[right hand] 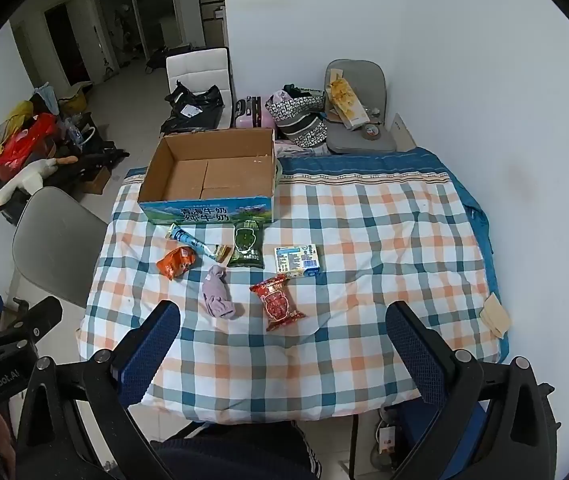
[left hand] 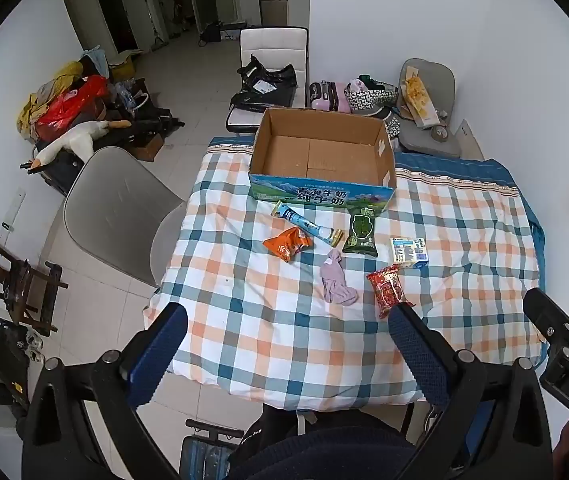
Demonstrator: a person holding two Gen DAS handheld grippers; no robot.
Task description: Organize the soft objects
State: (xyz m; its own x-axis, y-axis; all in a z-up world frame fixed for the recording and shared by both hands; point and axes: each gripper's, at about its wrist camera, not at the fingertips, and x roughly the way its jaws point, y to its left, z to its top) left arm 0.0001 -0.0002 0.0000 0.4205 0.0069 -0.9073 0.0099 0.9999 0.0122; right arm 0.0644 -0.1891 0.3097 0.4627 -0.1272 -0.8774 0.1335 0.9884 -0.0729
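White walls and pale tiled floor (left hand: 188, 60) surround grey chair (left hand: 120, 208) and white chair (left hand: 274, 44).

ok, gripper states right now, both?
Left gripper: jaws open, holding nothing.
Right gripper: jaws open, holding nothing.

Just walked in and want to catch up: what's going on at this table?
A person holds the left gripper and the right gripper, both open and empty, above the checked cloth. Nothing is packed yet: the cardboard box is empty, and the purple sock, red packet, orange packet, green packet, blue tube and small carton lie loose.
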